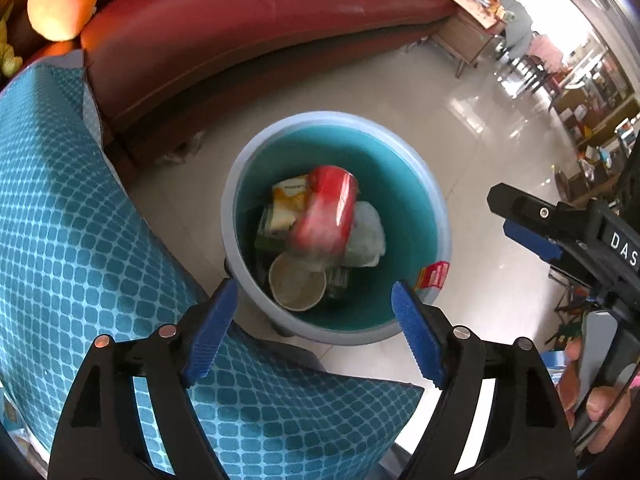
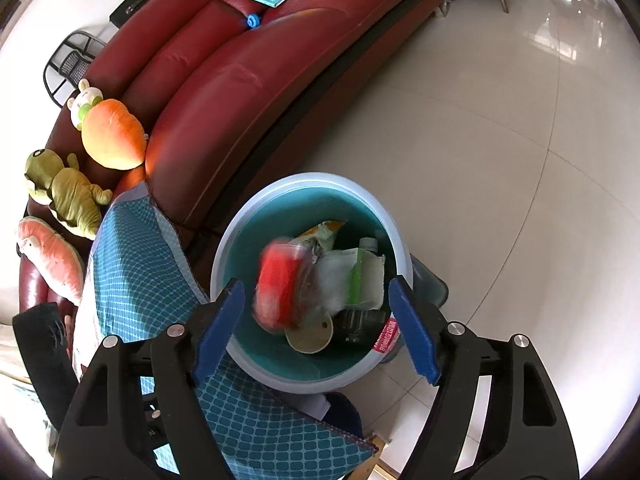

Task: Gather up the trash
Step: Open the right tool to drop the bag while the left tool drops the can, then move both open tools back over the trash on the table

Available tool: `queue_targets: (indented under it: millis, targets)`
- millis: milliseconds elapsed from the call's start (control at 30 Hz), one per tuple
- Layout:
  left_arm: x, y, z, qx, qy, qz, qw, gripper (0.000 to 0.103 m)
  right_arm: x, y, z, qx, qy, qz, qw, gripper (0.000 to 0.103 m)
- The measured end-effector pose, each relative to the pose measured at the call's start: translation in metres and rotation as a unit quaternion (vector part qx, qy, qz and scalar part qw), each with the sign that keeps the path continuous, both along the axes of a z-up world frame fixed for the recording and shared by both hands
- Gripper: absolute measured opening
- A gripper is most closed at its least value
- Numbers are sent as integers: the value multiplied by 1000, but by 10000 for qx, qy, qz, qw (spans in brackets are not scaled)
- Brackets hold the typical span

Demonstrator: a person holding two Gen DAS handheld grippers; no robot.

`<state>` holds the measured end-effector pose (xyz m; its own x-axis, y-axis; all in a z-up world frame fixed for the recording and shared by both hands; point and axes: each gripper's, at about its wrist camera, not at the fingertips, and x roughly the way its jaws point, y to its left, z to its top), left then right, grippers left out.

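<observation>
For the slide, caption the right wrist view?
Open right gripper above the teal bin, blurred red can dropping onto the trash.

The left claw (image 1: pixel 314 300) has two glossy black plastic arms with triangular cut-outs, each tipped with a blue ribbed pad (image 1: pixel 416 332). Round silver screw heads (image 1: pixel 462 333) sit behind the pads on both arms. The right claw (image 2: pixel 316 308) is built alike: black arms, blue pads, silver screws. Seen from the side, the right claw's black body bears white letters "DAS" (image 1: pixel 624 249), with bare fingers (image 1: pixel 600 404) below.
</observation>
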<state>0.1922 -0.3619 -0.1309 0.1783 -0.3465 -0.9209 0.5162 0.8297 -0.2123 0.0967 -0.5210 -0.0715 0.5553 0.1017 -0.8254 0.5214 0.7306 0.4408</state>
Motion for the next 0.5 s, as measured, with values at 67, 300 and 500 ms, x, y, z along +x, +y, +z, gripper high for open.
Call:
queue_targets:
  millis: [67, 300, 500]
  targets:
    - [0, 8, 1, -22, -15, 35, 10000, 80, 1, 1, 1, -9, -2, -4, 10000, 71]
    - [-3, 27, 7, -91, -41, 160, 9998, 86, 4, 6, 5, -13, 46, 47, 10000, 75]
    - [-8, 43, 13, -146, -31, 240, 9996, 87, 3, 15, 14, -59, 60, 98, 9999, 75]
